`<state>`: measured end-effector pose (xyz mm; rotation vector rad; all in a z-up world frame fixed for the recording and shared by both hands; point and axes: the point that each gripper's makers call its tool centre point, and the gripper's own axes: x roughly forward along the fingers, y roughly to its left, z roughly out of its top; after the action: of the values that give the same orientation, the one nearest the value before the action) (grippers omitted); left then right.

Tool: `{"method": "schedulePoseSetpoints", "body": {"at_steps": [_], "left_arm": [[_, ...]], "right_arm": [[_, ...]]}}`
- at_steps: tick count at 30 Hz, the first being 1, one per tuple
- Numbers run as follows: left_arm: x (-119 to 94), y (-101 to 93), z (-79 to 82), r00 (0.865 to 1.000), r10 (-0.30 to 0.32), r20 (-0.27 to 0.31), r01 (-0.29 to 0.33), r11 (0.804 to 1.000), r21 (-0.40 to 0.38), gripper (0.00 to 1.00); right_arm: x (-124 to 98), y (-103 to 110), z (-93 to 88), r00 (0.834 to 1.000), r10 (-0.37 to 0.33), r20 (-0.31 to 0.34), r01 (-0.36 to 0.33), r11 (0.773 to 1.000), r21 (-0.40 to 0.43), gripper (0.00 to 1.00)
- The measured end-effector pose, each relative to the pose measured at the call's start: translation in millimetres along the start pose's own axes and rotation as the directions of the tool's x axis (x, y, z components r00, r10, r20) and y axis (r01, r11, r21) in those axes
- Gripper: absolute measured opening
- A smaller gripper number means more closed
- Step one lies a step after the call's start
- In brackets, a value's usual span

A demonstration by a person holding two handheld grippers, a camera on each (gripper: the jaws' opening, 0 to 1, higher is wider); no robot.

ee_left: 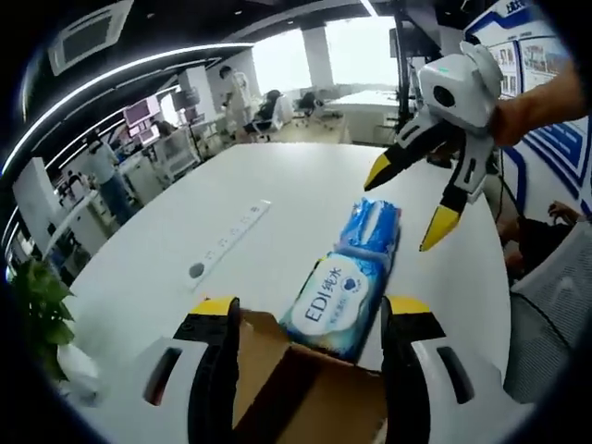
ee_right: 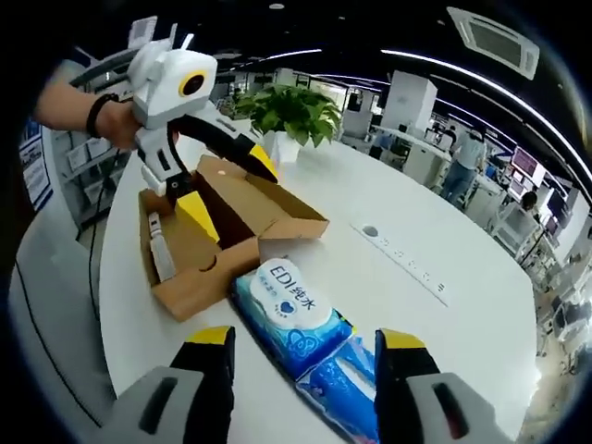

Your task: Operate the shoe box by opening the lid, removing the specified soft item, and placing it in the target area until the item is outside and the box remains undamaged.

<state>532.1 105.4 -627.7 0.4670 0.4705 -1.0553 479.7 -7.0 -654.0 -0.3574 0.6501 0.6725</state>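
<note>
An open brown cardboard shoe box [ee_right: 217, 245] lies on the white table [ee_right: 444, 324], lid flap folded back. Up against its edge on the table rests a blue soft pack of wet wipes [ee_right: 291, 314] with a white label, outside the box. My left gripper [ee_right: 229, 185] is open, its yellow-tipped jaws straddling the box; in the left gripper view the box [ee_left: 296, 393] lies between them with the pack [ee_left: 347, 287] just beyond. My right gripper [ee_left: 407, 208] hangs open above the table past the pack's far end, holding nothing.
A white power strip [ee_left: 227, 242] lies on the table left of the pack. A potted plant [ee_right: 291, 111] stands behind the box. The table's curved edge [ee_right: 129, 361] runs close by the box. People and desks fill the office beyond.
</note>
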Motion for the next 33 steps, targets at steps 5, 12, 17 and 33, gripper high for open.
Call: {"method": "schedulePoseSetpoints", "body": {"at_steps": [5, 12, 17, 33], "left_arm": [[-20, 5.0, -6.2, 0.999, 0.024, 0.022, -0.023, 0.998, -0.059, 0.62], [-41, 11.3, -23.9, 0.998, 0.054, 0.027, -0.050, 0.992, -0.111, 0.62], [-54, 13.2, -34.9, 0.997, 0.067, 0.028, -0.062, 0.987, -0.149, 0.62], [-92, 23.9, -65.1, 0.991, 0.123, 0.049, -0.108, 0.963, -0.248, 0.63]], "right_arm": [[4, 19, 2.0, 1.000, 0.002, 0.015, -0.003, 1.000, 0.030, 0.61], [7, 40, 8.5, 0.998, 0.007, 0.062, -0.015, 0.993, 0.119, 0.62], [9, 51, 13.6, 0.997, 0.011, 0.079, -0.022, 0.990, 0.141, 0.62], [23, 92, 30.1, 0.993, 0.063, 0.103, -0.078, 0.986, 0.149, 0.63]]}}
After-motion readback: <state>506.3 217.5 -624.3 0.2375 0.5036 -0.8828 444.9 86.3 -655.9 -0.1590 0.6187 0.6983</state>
